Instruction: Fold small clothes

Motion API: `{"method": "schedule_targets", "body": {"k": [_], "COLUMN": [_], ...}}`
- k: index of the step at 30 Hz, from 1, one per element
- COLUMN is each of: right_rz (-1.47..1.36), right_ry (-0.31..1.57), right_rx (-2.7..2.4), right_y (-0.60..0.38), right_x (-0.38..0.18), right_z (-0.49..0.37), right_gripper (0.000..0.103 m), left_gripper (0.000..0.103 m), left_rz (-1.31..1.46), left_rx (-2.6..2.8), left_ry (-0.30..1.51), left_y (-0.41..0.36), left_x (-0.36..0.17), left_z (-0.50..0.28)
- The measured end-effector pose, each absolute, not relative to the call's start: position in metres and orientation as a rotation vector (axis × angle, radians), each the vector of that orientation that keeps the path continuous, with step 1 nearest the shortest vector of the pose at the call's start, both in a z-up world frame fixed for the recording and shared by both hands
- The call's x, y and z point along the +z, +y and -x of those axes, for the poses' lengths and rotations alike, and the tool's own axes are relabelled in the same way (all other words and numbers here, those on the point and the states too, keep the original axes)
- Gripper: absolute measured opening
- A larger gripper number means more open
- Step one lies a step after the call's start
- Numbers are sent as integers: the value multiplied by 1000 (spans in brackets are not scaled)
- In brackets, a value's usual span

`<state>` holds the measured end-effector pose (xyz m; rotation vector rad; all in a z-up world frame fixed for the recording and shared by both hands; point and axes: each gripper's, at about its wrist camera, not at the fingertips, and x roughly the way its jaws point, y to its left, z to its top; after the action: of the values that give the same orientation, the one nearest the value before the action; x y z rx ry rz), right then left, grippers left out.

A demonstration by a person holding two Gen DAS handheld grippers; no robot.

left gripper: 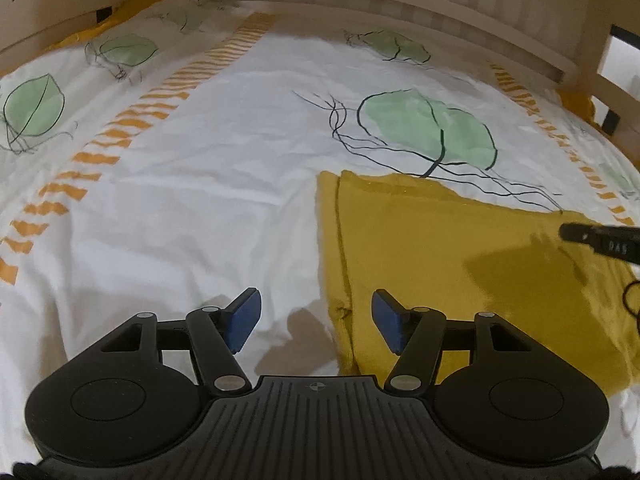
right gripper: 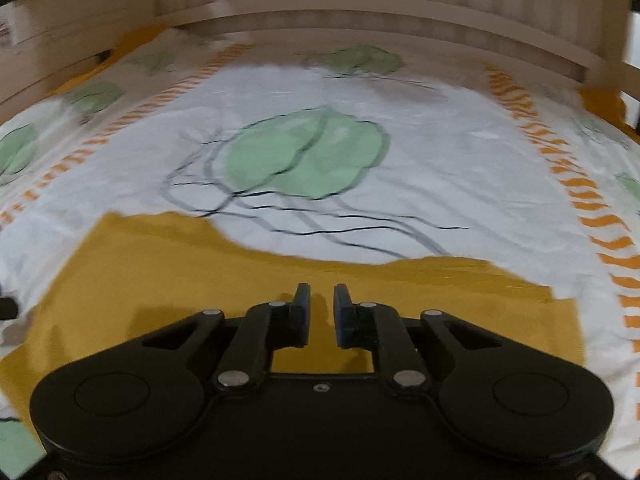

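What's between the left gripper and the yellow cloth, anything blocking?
Nothing visible. The left gripper is open over the near left edge of the yellow cloth, which lies flat on the bedsheet. The right gripper hangs above the cloth farther right.

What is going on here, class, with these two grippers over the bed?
A person holds a gripper in each hand above a mustard cloth lying flat on a leaf-print sheet. The left gripper is wide open over the cloth's left edge. The right gripper hangs over the cloth with its jaws nearly closed, a narrow gap between them and nothing held. Neither grips the cloth.
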<state>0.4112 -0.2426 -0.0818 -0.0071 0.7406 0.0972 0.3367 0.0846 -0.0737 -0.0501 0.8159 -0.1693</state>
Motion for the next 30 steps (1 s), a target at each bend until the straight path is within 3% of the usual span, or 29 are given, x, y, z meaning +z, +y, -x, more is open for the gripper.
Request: {"method": "schedule_targets", "body": {"k": [6,18,21,23,30], "right_rz": [-1,45,-15,-61,-60], "right_ry": [884,834,820,830,845], "right_rx": [96,81,99,114,142], "right_y": [-223,-211,-216,-222,-228], "right_x": [-109,-104,-100,-100,-108], "right_z": [-418,-393,-372,-357,-299], "right_gripper": [19,21,29,44,48], "left_gripper": [60,60,60,60,60], "left_rz": [70,96,110,114,110], "left_rx": [-153,-163,-164,-163,-166], "left_ry": [839,858,873,878,889], "left_y": [88,93,94,94,90], "left_x": [-76,-76,-77,-78,-81], "left_z": [-338,-337,-337,-337,-335]}}
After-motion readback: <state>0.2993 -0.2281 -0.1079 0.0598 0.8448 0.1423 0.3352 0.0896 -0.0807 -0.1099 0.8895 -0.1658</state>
